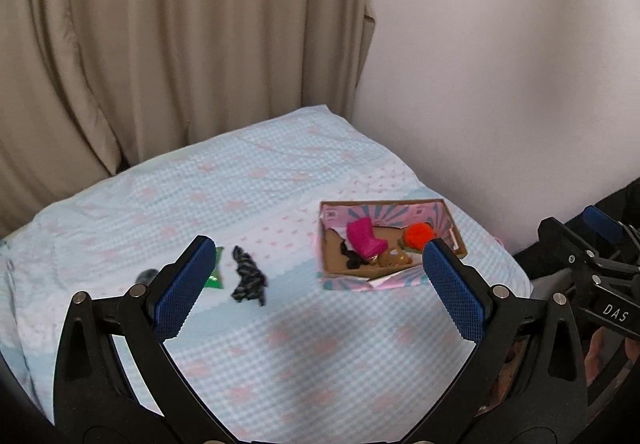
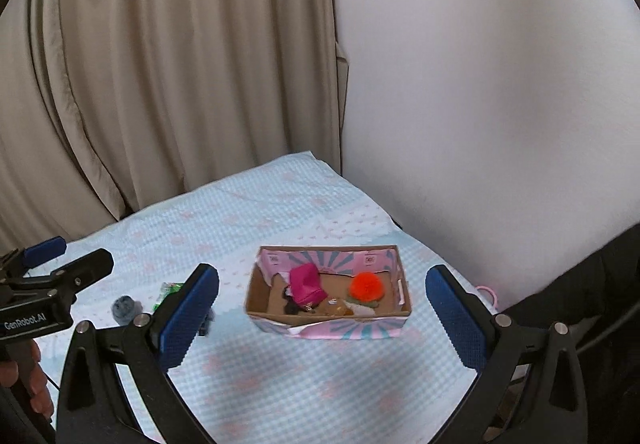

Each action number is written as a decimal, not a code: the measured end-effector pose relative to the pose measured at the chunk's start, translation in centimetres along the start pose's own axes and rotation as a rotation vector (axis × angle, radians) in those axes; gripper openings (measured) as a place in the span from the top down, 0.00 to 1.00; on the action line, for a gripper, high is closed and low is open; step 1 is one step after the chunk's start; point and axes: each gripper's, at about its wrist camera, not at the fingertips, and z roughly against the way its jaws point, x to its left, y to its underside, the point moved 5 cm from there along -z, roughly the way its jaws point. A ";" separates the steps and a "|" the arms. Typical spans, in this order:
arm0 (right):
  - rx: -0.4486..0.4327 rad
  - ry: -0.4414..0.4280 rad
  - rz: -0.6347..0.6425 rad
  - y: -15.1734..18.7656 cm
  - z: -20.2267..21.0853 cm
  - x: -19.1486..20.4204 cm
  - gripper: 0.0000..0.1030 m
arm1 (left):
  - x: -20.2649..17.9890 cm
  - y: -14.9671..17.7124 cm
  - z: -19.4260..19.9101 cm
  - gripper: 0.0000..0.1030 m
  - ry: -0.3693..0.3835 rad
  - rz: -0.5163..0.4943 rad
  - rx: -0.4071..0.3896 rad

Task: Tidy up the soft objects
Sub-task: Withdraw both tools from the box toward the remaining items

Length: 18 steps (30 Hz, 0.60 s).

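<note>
A cardboard box (image 1: 360,278) with a pink and teal pattern sits on the right half of the bed; in the right wrist view the box (image 2: 332,328) is centred. It holds a magenta pouch (image 2: 306,284), an orange pompom (image 2: 366,286), a small brown item (image 1: 394,258) and a black piece (image 1: 350,259). Left of the box, on the cover, lie a black-and-grey striped cloth (image 1: 248,276), a green packet (image 1: 214,279) and a grey fuzzy ball (image 2: 126,308). My left gripper (image 1: 320,244) hovers open above the bed with nothing in it. My right gripper (image 2: 322,271) hangs open in front of the box, also holding nothing.
The bed cover (image 1: 280,344) is light blue check with pink marks. A beige curtain (image 1: 160,63) hangs behind, and a white wall (image 2: 480,123) rises on the right. A pink ring (image 2: 490,291) lies at the bed's right edge beside dark fabric (image 2: 580,284).
</note>
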 end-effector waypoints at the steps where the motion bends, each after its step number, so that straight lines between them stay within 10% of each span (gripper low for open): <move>1: -0.003 0.005 0.000 0.4 0.5 0.7 0.00 | 0.5 0.3 0.3 0.00 0.001 0.002 -0.002; 18: 0.024 -0.079 0.021 4.7 -0.8 14.6 0.00 | 18.3 5.4 0.7 0.00 -0.100 0.094 -0.011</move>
